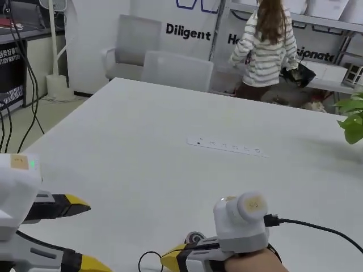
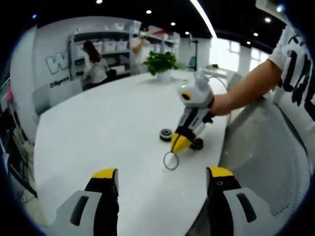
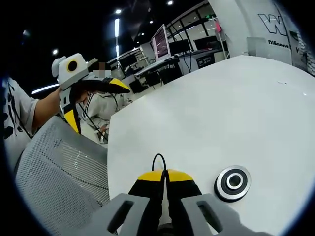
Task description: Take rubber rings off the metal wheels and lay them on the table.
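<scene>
Head view: wall txt [image 1: 188,32] "Diligent". R hand-held gripper [image 3: 164,173] clenched on rubber ring [image 3: 158,155]; L hand-held gripper [image 2: 162,172] released.

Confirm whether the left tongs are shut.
No, the left tongs stand wide open in the left gripper view, gripping nothing.

In the head view, a wheel [image 1: 195,237] sits half hidden just behind the right tongs [image 1: 169,259]. The ring [image 1: 142,258] at their tip is cut by the bottom edge. In the left gripper view, the right tongs partly cover a second wheel [image 2: 197,144]. Marks [image 1: 227,147] far ahead of the tongs are too small to read.
</scene>
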Demonstrator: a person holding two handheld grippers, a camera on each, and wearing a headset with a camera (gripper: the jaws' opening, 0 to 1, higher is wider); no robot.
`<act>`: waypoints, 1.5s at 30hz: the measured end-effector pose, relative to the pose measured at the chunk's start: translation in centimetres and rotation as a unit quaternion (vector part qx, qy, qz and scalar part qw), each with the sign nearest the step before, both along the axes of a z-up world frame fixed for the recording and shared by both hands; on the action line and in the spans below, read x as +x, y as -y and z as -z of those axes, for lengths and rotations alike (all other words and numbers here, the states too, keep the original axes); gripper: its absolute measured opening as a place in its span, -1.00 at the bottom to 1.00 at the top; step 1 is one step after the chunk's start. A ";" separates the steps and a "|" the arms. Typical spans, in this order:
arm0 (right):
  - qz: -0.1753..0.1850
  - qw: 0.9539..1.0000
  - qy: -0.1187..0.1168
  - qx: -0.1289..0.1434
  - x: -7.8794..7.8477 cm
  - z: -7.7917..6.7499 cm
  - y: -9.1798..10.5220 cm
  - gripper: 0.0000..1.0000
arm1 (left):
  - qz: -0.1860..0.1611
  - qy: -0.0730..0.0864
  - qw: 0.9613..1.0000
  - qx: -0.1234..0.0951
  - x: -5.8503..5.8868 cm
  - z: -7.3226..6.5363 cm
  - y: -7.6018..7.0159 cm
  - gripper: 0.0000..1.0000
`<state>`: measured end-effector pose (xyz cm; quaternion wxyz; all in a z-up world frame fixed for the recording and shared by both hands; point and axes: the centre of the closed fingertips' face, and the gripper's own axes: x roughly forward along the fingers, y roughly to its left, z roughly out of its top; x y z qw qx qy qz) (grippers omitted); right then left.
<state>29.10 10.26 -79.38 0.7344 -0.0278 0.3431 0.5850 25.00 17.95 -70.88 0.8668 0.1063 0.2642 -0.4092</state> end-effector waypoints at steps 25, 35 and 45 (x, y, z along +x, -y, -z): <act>0.007 1.000 0.017 -0.013 0.2 0.2 0.3 -0.74 | 0.004 -0.001 1.000 0.001 0.1 -0.1 0.4 0.48; 0.010 1.000 0.024 -0.006 0.2 -0.6 0.2 -0.47 | 0.006 0.000 1.000 0.002 -0.1 -0.3 0.5 0.48; 0.006 1.000 0.030 0.005 0.0 -1.6 -0.1 -0.29 | 0.003 0.001 1.000 0.002 -0.1 -0.5 0.3 0.48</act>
